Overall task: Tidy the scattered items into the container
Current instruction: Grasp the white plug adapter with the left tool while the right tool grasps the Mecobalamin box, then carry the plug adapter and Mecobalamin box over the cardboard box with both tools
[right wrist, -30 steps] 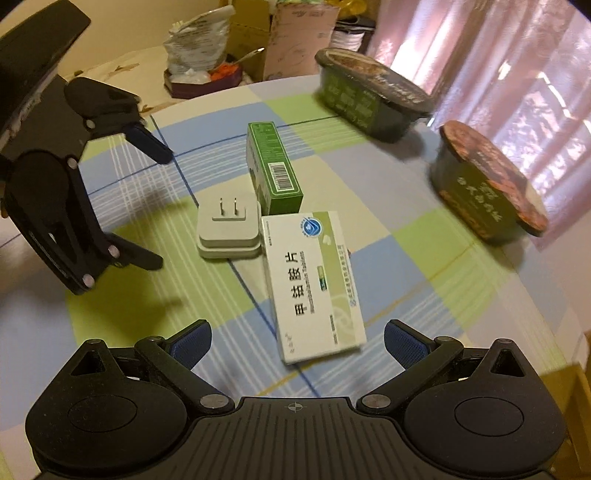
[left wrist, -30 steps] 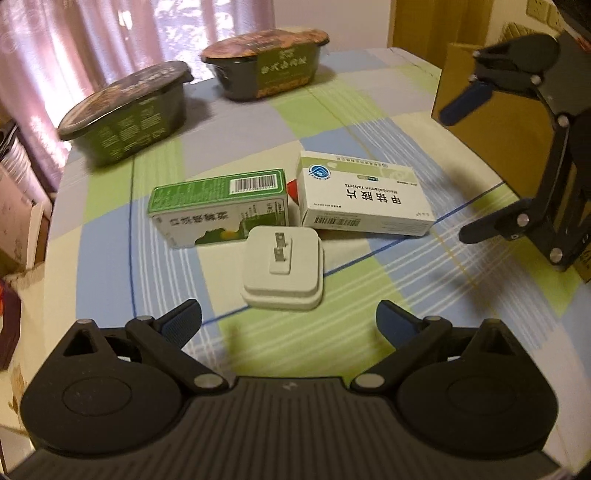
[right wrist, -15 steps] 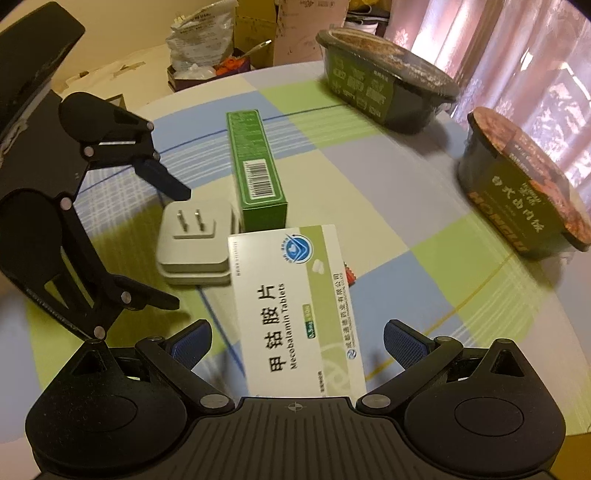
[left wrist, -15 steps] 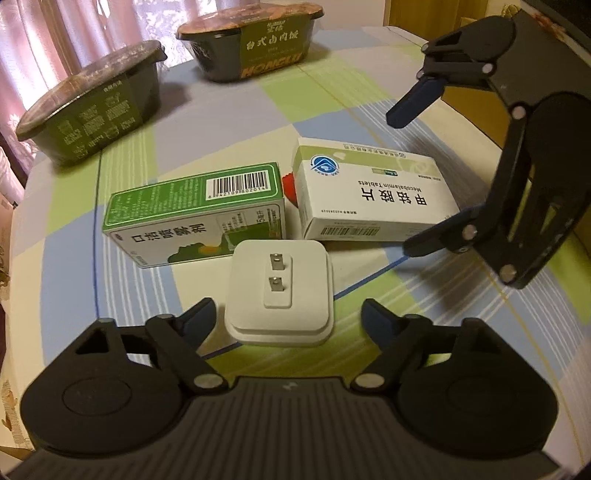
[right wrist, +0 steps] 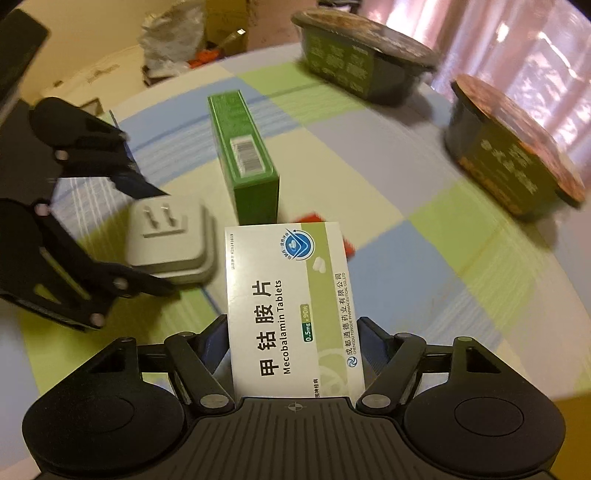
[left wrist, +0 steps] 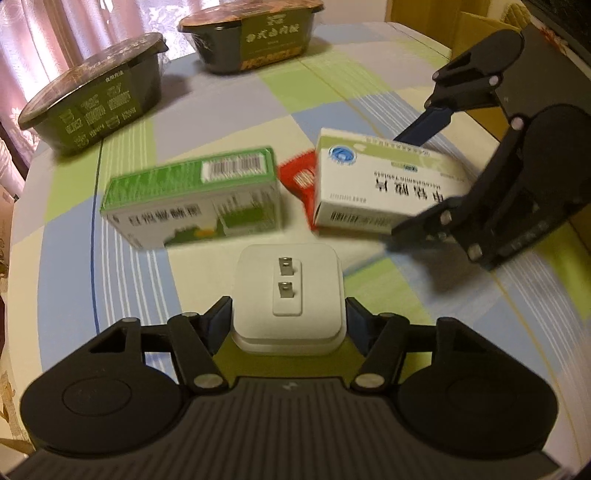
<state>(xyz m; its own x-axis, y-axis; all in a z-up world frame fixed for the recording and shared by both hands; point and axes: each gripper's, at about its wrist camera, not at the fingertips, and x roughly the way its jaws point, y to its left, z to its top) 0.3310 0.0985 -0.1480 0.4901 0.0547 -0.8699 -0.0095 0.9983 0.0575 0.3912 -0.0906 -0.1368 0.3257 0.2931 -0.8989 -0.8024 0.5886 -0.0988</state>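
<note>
A white plug adapter (left wrist: 288,291) lies prongs-up on the checked tablecloth, and my left gripper (left wrist: 287,321) is shut on its two sides. My right gripper (right wrist: 293,339) is shut on the near end of a white and green tablet box (right wrist: 291,306). The tablet box (left wrist: 376,188) also shows in the left wrist view, with the right gripper's fingers (left wrist: 428,123) around it. A green carton (left wrist: 192,199) lies left of it, and a red packet (left wrist: 299,177) peeks out between the two. From the right wrist view the plug adapter (right wrist: 170,236) sits within the left gripper's fingers (right wrist: 140,186).
Two dark sealed noodle bowls (left wrist: 92,99) (left wrist: 255,33) stand at the far side of the table. A brown cardboard box (left wrist: 476,26) stands beyond the table's right edge. Bags and boxes (right wrist: 173,40) clutter the floor past the table.
Both grippers moved forward and closed: the left around the plug adapter, the right around the tablet box. The tablet box's far end has swung away from the green carton, uncovering the red packet.
</note>
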